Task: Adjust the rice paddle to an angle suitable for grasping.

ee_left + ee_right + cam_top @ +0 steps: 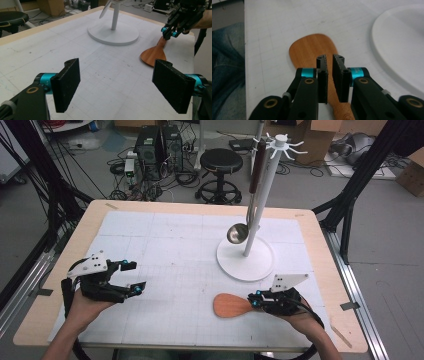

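On mat (165,255), high view: spatula (231,305) flat near front edge, long axis across table, blade leftward, handle under right gripper (256,300). Left gripper (134,276) well apart, released, empty.
Left gripper view: spatula (153,53) beyond wide-set jaws.
Right gripper view: right gripper (329,65) clenched on spatula (312,48) neck, blade pointing away.

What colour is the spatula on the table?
The spatula is reddish-brown wood, best seen in the right gripper view.

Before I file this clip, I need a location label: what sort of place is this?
Probably a lab or workshop, not a kitchen: black computer towers with tangled cables stand on the grey floor, beside a round black stool and cardboard boxes, behind a wooden table covered by a white gridded mat.
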Motion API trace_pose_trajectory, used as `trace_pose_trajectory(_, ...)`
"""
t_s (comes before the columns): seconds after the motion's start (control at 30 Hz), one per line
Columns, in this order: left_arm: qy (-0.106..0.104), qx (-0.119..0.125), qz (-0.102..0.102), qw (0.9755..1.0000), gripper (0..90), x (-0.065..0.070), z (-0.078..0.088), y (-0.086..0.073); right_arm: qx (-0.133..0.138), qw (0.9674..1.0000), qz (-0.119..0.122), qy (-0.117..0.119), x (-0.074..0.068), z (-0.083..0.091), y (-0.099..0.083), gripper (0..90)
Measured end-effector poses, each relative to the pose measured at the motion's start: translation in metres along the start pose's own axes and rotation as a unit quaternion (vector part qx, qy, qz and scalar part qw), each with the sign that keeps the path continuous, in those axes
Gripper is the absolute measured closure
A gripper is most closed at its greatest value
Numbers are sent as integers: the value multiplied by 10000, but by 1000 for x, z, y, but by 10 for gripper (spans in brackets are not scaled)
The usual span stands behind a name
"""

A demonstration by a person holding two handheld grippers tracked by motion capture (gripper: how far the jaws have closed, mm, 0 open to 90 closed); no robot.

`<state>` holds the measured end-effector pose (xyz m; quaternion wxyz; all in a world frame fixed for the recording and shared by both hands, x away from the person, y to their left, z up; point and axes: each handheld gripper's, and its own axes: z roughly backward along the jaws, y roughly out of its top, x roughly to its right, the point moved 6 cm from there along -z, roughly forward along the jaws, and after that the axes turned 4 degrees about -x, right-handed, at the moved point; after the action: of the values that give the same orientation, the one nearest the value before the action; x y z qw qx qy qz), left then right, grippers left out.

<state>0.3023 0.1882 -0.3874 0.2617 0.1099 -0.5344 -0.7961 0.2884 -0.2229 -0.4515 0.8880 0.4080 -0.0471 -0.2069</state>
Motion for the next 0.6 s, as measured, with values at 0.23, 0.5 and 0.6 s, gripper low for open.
trace_pose_trajectory(0.23, 4, 5, 16, 10000, 232, 0, 1, 0, -377, 9990, 116, 185, -9, -14, -13, 878)
trace_pose_trajectory(0.5, -5, 7, 16, 10000, 232, 0, 0, -1, -714, 9962, 358, 345, -17, -31, -20, 891)
trace_pose_trajectory(0.6, -8, 0, 27, 10000, 232, 0, 0, -1, -731, 9960, 373, 345, -17, -32, -19, 891)
